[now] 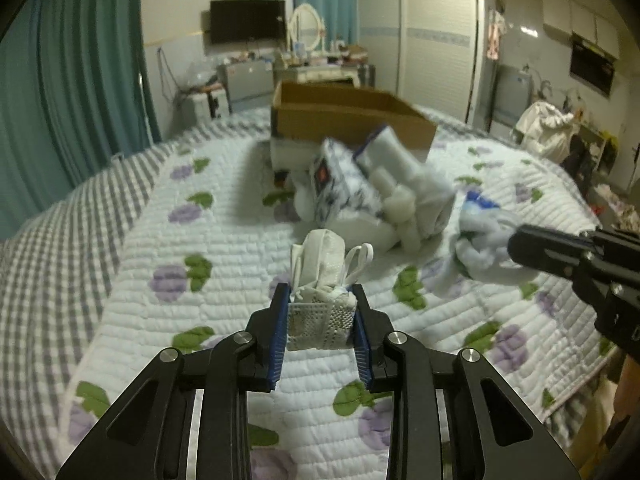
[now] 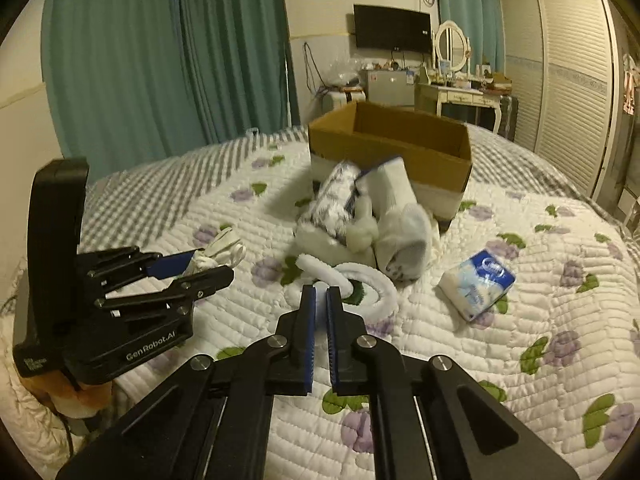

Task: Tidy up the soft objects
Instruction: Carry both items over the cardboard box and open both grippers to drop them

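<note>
My left gripper (image 1: 321, 300) is shut on a white mesh pouch (image 1: 320, 280) with strap loops, held above the quilt; it shows at the left of the right wrist view (image 2: 218, 254). My right gripper (image 2: 320, 296) is nearly shut on the end of a white fluffy band (image 2: 360, 276) that curls on the quilt; in the left wrist view (image 1: 512, 246) it sits beside a blurred white and blue bundle (image 1: 480, 240). A heap of white soft packs (image 2: 360, 216) lies in front of an open cardboard box (image 2: 400, 140). A blue tissue pack (image 2: 478, 284) lies at the right.
The bed's quilt (image 2: 520, 360) has purple flowers and a grey checked border. Teal curtains (image 2: 140, 60), a TV, a dressing table and a wardrobe (image 2: 568, 60) stand beyond the bed. The bed edge falls away at the far right of the left wrist view (image 1: 592, 380).
</note>
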Motion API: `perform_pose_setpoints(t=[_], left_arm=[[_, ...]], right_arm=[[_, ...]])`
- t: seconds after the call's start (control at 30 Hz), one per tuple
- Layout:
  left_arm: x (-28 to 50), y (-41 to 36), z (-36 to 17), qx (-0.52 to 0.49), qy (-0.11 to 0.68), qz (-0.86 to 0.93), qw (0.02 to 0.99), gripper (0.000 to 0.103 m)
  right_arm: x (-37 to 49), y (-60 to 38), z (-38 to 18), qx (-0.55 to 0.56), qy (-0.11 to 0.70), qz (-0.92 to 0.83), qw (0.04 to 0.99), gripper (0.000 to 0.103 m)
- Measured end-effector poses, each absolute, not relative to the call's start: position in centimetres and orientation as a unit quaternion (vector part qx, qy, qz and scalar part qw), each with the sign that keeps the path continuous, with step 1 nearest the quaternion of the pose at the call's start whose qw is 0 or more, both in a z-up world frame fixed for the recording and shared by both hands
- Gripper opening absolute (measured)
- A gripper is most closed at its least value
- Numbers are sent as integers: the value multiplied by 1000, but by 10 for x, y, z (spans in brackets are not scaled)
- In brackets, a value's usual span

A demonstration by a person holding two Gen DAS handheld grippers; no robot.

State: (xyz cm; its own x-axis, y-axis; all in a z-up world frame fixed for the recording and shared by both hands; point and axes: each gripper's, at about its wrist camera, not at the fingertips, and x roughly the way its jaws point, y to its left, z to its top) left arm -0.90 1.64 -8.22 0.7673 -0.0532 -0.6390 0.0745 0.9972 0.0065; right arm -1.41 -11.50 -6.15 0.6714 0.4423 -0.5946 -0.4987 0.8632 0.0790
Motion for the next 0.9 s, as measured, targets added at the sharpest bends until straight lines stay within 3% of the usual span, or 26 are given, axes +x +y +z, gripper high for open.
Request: perform_pose_setpoints(t=[0.27, 0.53, 0.73, 0.9], left_arm=[[14, -1, -21, 26, 292, -61, 954, 28], [100, -4, 21, 34, 266, -64, 961, 28], [170, -6, 17, 36, 268, -54, 961, 28], [218, -12, -8, 35, 283, -51, 957, 28]], right_arm=[[3, -122, 7, -42, 250, 265, 930, 5], [103, -120, 70, -60, 208, 250, 944, 5], [183, -117, 68, -59, 219, 248, 942, 5], [240, -118, 34, -53, 246, 246, 936, 5]])
